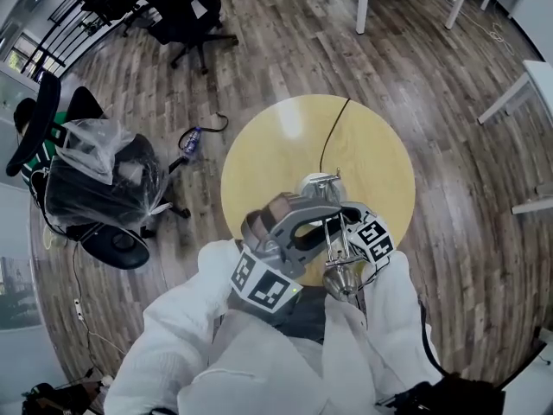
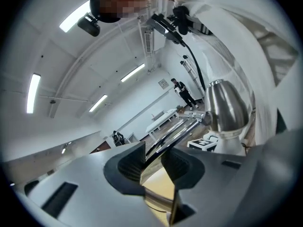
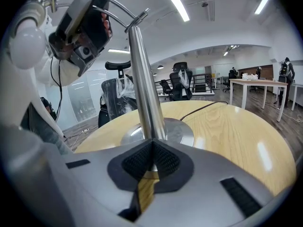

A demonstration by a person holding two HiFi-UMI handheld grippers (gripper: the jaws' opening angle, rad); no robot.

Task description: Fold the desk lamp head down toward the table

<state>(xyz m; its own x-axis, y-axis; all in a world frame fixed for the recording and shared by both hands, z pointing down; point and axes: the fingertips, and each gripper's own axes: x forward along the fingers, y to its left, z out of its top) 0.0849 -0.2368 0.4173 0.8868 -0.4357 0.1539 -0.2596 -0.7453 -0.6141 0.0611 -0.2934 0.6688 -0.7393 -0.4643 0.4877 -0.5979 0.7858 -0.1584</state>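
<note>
Wood flooring runs all round the round yellow table, with office chairs well off to the left. The desk lamp's base sits on the table, toward the near side, and its cord trails away over the far edge.

My right hand-held gripper is closed on the upright post just above the base, pinning the lamp. My left hand-held gripper stands part-open with the twin arm rods running between its pads. As far as I can judge they are not squeezed. The lamp head hangs just beyond it, mouth downward, out by the table's near rim.

I'd say the fold is mid-way: the head is lowered but not down at the table. Next I need a firm hold on the rods or the head, then a downward swing while the right holds the post steady.

Room is tight on the near side, where my sleeves crowd the rim. The far and left parts of the table are open
</note>
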